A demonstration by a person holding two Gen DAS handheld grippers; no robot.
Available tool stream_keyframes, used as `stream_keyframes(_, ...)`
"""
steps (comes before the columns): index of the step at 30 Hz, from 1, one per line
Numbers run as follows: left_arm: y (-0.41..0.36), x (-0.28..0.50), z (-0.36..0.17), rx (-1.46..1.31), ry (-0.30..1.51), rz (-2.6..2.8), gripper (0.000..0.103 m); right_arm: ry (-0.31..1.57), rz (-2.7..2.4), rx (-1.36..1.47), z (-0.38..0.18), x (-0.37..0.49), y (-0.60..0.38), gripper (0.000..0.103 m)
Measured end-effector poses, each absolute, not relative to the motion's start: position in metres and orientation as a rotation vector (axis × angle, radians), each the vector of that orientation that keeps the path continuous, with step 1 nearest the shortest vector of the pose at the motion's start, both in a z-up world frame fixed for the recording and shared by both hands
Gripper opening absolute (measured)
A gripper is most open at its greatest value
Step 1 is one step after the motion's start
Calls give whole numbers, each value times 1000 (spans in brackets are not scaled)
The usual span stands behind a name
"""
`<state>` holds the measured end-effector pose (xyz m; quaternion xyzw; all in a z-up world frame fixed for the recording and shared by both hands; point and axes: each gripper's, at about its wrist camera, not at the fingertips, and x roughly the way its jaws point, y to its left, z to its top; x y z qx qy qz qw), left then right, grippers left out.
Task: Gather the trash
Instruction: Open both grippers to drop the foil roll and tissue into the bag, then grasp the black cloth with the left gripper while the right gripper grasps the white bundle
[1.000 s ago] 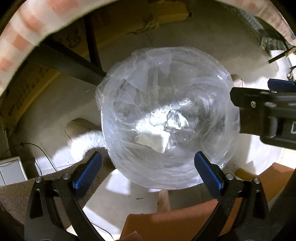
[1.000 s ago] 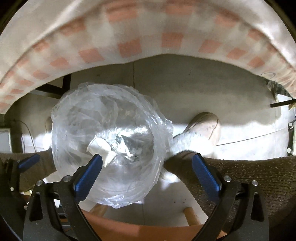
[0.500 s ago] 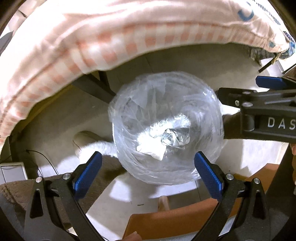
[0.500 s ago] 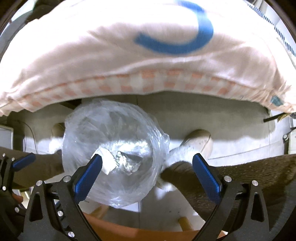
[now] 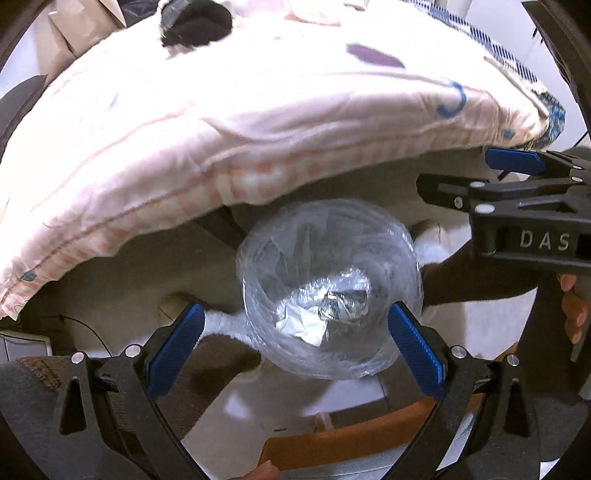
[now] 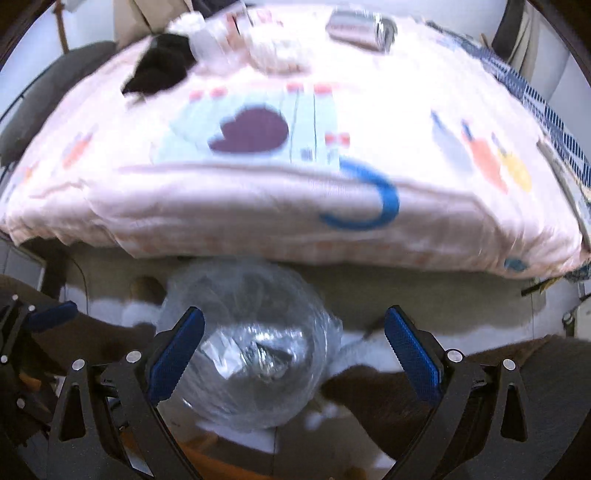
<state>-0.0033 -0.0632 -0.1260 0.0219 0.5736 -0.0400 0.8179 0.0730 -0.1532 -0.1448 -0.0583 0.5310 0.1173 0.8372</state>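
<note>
2 tongs, both spread & empty: left tongs (image 5: 295,341), right tongs (image 6: 293,341). Clear trash bag (image 5: 328,288) on floor below bed (image 6: 295,166), w/ crumpled foil (image 5: 340,301) inside. Can (image 6: 360,26) on bed: light, rigid, prob slippery; grip mid-body.

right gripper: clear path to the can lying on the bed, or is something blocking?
Probably yes. The right gripper is open and empty, and the silver can lies on top of the pink quilt at the far side with nothing over it. The clear bag sits below, out of the path. Whether it reaches that far is unclear.
</note>
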Motion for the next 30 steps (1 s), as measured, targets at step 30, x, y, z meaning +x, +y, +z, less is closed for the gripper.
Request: stream_keyframes(30,18,100,-79,-26,1013,-100,97,963,317,-127,-113,200,-138,94)
